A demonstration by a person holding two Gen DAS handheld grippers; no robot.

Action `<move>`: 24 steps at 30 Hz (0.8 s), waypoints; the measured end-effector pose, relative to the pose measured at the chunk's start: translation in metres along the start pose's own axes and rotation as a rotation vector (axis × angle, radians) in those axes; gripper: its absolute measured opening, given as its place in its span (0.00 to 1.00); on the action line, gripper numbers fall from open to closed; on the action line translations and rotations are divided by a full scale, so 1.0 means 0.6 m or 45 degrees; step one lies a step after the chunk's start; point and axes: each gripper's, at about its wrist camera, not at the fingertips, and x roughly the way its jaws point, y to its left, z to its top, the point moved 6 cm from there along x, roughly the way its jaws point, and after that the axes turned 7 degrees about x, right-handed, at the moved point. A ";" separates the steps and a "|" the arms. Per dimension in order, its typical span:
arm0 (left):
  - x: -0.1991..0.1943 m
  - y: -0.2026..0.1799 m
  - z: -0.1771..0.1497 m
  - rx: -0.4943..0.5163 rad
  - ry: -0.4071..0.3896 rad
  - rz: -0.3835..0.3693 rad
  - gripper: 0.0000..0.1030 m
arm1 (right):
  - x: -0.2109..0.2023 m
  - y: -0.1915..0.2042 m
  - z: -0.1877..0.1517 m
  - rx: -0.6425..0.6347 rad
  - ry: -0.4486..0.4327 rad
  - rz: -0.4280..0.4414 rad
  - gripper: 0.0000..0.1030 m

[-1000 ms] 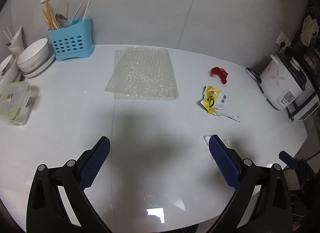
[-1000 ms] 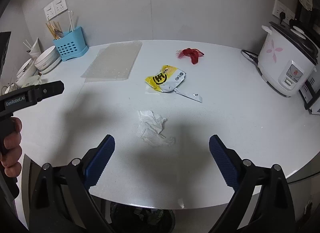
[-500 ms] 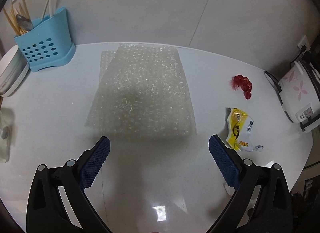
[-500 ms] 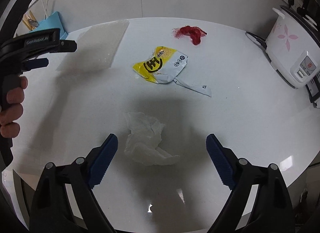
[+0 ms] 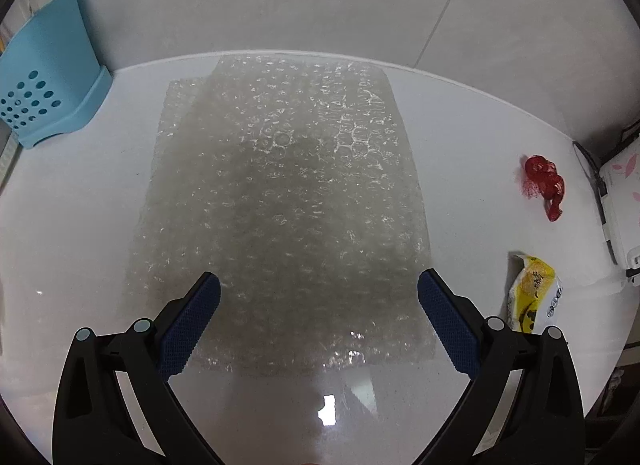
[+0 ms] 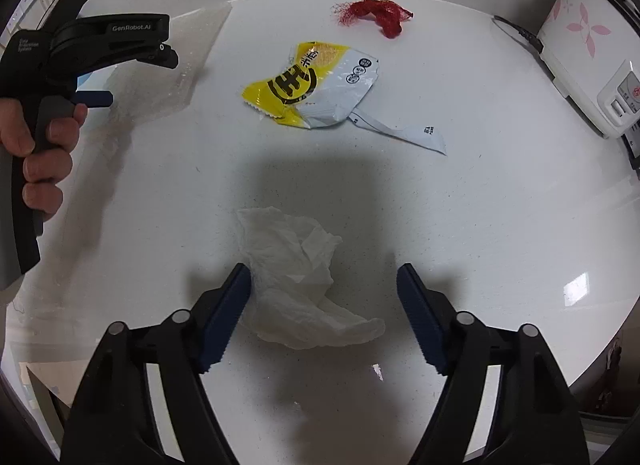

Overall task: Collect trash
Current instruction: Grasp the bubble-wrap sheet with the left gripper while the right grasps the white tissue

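A crumpled white tissue [image 6: 298, 281] lies on the white table between the fingers of my right gripper [image 6: 324, 277], whose jaws are closing; the left pad touches its edge, the right pad stands apart. A sheet of bubble wrap [image 5: 280, 205] lies flat under my left gripper [image 5: 318, 287], which hangs open over its near edge. A yellow and white snack wrapper [image 6: 316, 85] and a red net scrap [image 6: 374, 15] lie farther back. In the left wrist view the snack wrapper [image 5: 534, 297] and the red net scrap [image 5: 544, 183] show at the right.
A white rice cooker [image 6: 592, 61] with its cord stands at the table's right edge. A blue utensil holder [image 5: 44, 81] stands at the back left by the wall. A person's hand [image 6: 38, 161] holds the left gripper at the left of the right wrist view.
My left gripper moved down and over the bubble wrap, which now fills its view. My right gripper sank over the tissue and its jaws narrowed around it.
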 end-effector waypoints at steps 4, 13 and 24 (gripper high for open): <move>0.012 -0.005 0.002 0.003 0.017 0.029 0.93 | 0.006 0.001 -0.005 0.004 0.010 0.008 0.61; 0.021 -0.023 -0.008 0.063 0.056 0.151 0.82 | 0.000 0.005 -0.003 -0.019 -0.008 0.018 0.39; 0.005 -0.035 -0.018 0.133 -0.030 0.144 0.18 | 0.001 -0.008 -0.002 -0.010 -0.014 0.025 0.11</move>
